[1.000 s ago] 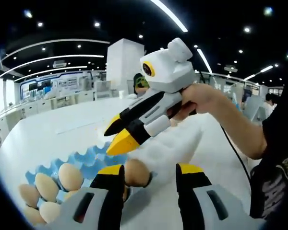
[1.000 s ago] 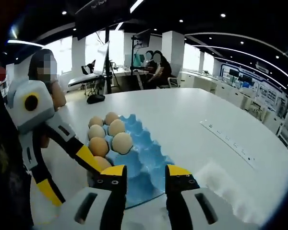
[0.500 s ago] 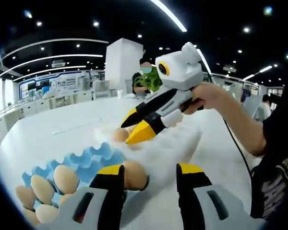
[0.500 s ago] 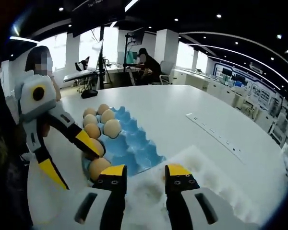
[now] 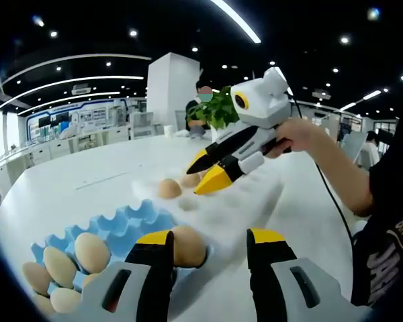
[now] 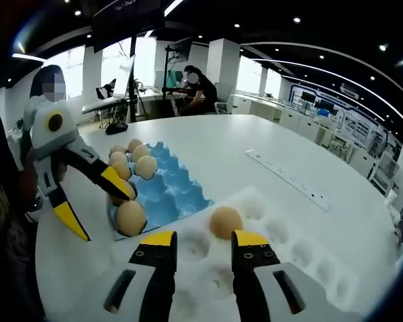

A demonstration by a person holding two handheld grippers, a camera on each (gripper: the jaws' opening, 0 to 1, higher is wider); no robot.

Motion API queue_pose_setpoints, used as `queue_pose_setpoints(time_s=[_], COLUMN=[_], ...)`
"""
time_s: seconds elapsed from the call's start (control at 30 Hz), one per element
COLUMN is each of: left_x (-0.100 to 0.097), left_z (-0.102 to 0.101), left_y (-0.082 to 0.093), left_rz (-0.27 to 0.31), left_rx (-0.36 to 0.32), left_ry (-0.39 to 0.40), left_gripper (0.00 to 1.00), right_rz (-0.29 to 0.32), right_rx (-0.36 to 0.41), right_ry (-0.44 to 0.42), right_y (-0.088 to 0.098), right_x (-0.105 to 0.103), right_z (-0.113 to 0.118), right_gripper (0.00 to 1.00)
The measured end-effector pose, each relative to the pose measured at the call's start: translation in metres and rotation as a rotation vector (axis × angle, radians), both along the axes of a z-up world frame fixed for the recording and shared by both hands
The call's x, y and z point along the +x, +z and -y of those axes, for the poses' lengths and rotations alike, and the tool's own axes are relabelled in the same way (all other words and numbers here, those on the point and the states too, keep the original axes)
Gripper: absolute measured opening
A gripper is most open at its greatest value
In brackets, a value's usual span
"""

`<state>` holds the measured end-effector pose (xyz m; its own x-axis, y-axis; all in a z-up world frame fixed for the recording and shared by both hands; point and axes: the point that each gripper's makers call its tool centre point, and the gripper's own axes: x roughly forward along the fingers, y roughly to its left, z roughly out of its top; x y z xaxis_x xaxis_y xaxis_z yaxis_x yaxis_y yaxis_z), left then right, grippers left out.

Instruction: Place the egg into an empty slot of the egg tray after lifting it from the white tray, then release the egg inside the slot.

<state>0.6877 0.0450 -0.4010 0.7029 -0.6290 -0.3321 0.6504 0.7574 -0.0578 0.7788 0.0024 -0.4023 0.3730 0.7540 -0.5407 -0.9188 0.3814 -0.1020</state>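
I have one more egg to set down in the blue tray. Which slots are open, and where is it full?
Free: the blue egg tray's slots on the side toward the white foam tray. Crowded: the side by the left claw, where brown eggs fill two rows and one egg sits at the near corner.

bright ceiling strips/spots | white table glare | fisheye edge warp | bg soft

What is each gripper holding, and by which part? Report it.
Nothing. Both the left gripper and right gripper are open; one egg sits beside the left gripper's jaw, unclamped.
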Motion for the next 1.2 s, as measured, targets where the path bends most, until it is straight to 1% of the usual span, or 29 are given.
queue_pose_setpoints(time_s=[0.43,0.6,0.83,0.97,1.2], left_x=[-0.003,-0.004,-0.004,-0.004,-0.003], left_z=[0.005,0.006,0.007,0.011,0.014], left_y=[-0.001,-0.001,-0.001,-0.002,-0.001], left_rz=[0.004,0.004,0.004,0.003,0.002], left_rx=[0.009,0.011,0.015,0.023,0.023], left_ry=[-0.012,-0.011,-0.013,-0.017,-0.021], left_gripper=[0.45,0.46,0.46,0.47,0.47], right_rz=[0.001,-0.002,-0.003,0.006,0.004], right_rx=[-0.008,-0.015,-0.017,-0.03,-0.02], right_ry=[-0.056,-0.084,-0.115,-0.141,-0.181], right_y=[-0.004,-0.003,-0.003,-0.004,-0.002], right_x=[0.001,0.024,0.034,0.037,0.038], right_z=[0.028,0.042,0.058,0.058,0.062], right_gripper=[0.33,0.33,0.33,0.33,0.33])
